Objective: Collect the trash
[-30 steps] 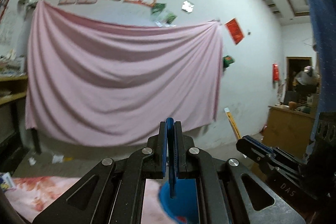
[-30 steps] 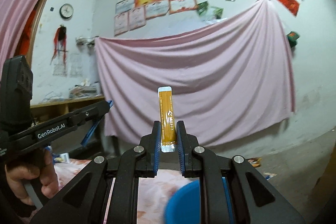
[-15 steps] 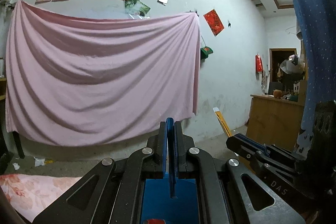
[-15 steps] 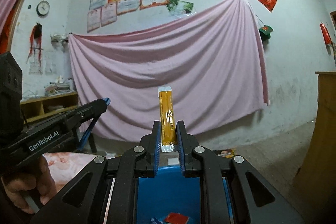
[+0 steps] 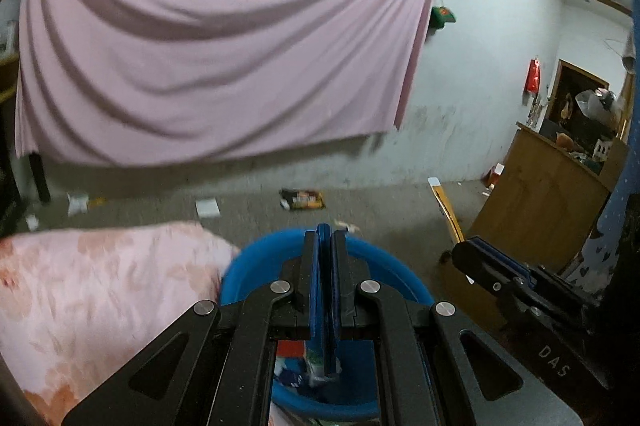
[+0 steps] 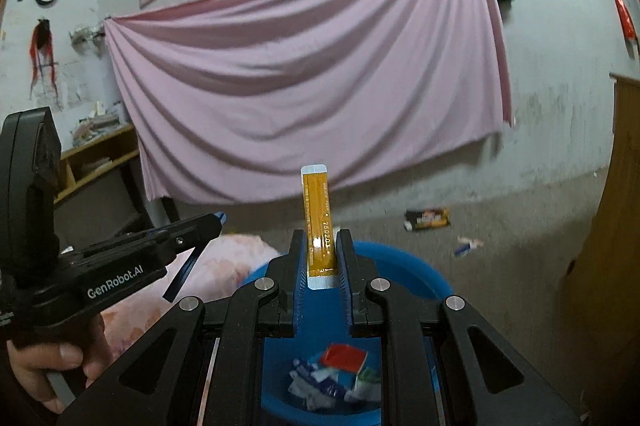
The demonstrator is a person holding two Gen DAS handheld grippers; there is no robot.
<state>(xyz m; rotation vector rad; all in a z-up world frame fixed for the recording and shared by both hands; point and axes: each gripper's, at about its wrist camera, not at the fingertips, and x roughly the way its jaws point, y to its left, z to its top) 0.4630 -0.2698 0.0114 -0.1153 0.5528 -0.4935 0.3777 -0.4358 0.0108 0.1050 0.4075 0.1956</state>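
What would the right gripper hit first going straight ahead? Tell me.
Probably bare floor beyond the blue basin, then the wall with the pink sheet. The right gripper holds an orange sachet that would touch first; depth is unclear.

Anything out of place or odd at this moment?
Trash lies loose on the floor: a dark snack wrapper by the wall, a small blue scrap and white paper. The right gripper holds an orange sachet above the blue basin.

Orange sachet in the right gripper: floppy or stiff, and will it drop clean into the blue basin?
The orange sachet stands upright unsupported above the right gripper, so probably fairly stiff. It looks thin and flat, likely light. The glossy film may cling or flutter off the blue basin.
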